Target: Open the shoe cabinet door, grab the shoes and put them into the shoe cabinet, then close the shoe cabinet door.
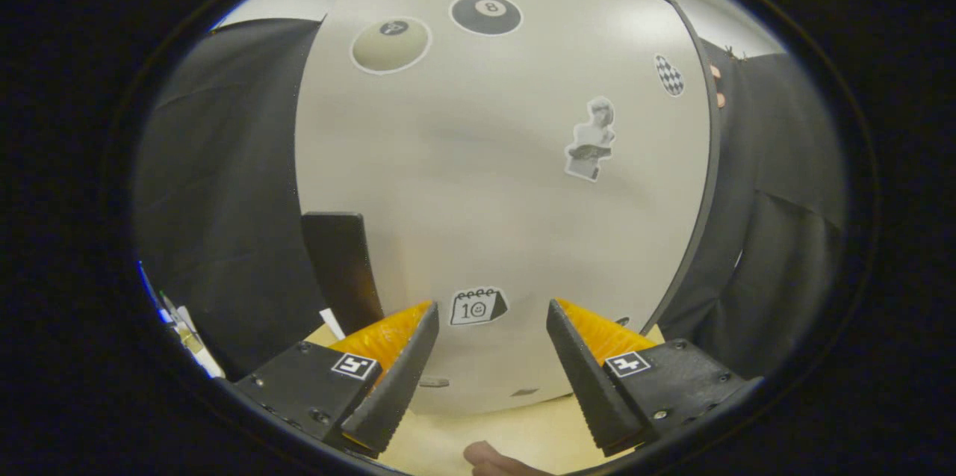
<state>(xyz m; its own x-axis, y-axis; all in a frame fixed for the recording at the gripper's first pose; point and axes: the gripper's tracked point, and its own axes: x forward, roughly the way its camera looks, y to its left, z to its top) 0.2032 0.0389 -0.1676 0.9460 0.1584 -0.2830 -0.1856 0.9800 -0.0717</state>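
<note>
1. The gripper [489, 315] points straight at a pale cabinet door [493, 184], which stands close ahead and takes up most of the scene beyond the fingers.
2. The jaws are spread wide, with nothing between them; both fingertips [426, 315] sit just short of the door's lower part, and whether they touch it cannot be told.
3. The door carries several stickers: a black eight-ball sticker [485, 14] high up, a pale ball sticker [390, 45] to its left, a checkered oval sticker [670, 75] near the right edge, a statue-bust sticker [591, 138] below that, and a small calendar sticker [476, 306] low down, showing in the gap between the fingers.
4. The door's dark right edge [706, 184] curves down the right side; far up on it, fingertips of a person's hand [718, 85] curl round from behind.
5. A dark panel [342, 263] stands at the door's lower left, just beyond the left finger.
6. The door's bottom meets a light wooden surface [523, 431] that runs near, under the fingers.
7. At the near edge of that surface, between the two fingers, part of a person's finger [489, 459] shows.
8. Black cloth [224, 199] hangs on both sides of the door.
</note>
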